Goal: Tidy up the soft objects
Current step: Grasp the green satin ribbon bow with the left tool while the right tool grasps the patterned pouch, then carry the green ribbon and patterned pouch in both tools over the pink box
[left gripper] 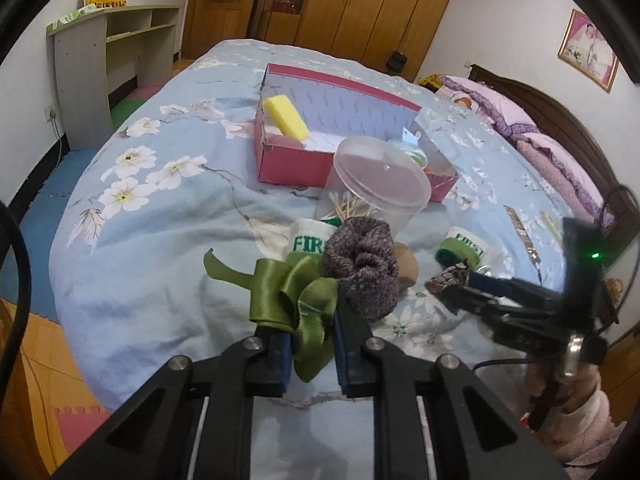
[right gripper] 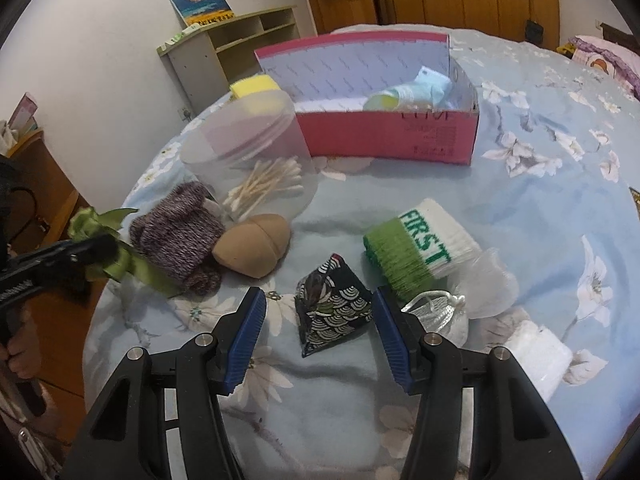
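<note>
Left gripper [left gripper: 308,344]: I have its blue pads clamped tight on a green satin ribbon bow [left gripper: 294,300], which bulges above the fingertips and hangs between them.
Right gripper [right gripper: 320,320]: my jaws stand apart around a small dark pyramid-shaped fabric pouch with a wave print [right gripper: 330,306]; I see a gap on each side of it.
Bed [right gripper: 540,220]: a pale blue floral cover carries everything.
Box: the open pink cardboard box [right gripper: 392,136] sits behind, holding a yellow sponge [left gripper: 286,116] and a light blue rolled sock [right gripper: 424,88].
Nearby: a mottled purple knitted sock bundle [right gripper: 180,236] touches a tan sponge puff [right gripper: 254,246]; a green-and-white "FIRST" sock roll [right gripper: 416,248] lies right of the pouch.
</note>
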A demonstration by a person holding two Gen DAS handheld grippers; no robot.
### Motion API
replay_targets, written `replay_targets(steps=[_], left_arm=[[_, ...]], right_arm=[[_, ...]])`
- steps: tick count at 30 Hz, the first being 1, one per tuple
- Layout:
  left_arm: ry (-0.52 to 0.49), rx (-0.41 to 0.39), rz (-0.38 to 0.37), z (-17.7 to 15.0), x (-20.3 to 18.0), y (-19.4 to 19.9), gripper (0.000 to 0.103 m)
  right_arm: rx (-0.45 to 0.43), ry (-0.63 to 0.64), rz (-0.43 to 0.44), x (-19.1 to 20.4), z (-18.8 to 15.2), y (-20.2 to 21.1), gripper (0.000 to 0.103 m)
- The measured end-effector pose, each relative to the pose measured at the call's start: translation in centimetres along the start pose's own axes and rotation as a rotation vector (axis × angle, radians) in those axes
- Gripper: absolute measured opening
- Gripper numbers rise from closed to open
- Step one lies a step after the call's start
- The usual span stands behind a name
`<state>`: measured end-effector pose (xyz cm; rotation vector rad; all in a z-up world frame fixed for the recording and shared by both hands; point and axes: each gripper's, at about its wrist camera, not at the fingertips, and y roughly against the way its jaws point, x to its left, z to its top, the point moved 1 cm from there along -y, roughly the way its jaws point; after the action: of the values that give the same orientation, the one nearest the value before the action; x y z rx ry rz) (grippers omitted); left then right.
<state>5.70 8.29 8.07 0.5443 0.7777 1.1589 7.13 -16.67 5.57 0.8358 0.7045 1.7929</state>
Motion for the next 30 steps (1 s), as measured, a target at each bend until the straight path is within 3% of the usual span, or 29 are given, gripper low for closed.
replay_targets(steps=[5, 8, 12, 30], left_arm=[[-0.004, -0.019, 0.015, 0.2, 0.0, 0.7, 0.016], [-0.009, -0.040, 0.024, 0.5, 0.0, 1.4, 0.016], [-0.016, -0.062, 0.038, 0.9, 0.0, 2.2, 0.016], [-0.036, -0.122, 0.097, 4.5, 0.6, 3.4, 0.016]], right_arm=[[0.000, -0.017, 0.004, -0.3, -0.1, -0.5, 0.056], [-0.015, -0.002, -0.019, -0.3, -0.2, -0.4, 0.042], [-0.026, -0.005, -0.008, -0.5, -0.2, 0.0, 0.037], [-0.100, 0.065, 0.007, 1.3, 1.1, 2.8, 0.036]])
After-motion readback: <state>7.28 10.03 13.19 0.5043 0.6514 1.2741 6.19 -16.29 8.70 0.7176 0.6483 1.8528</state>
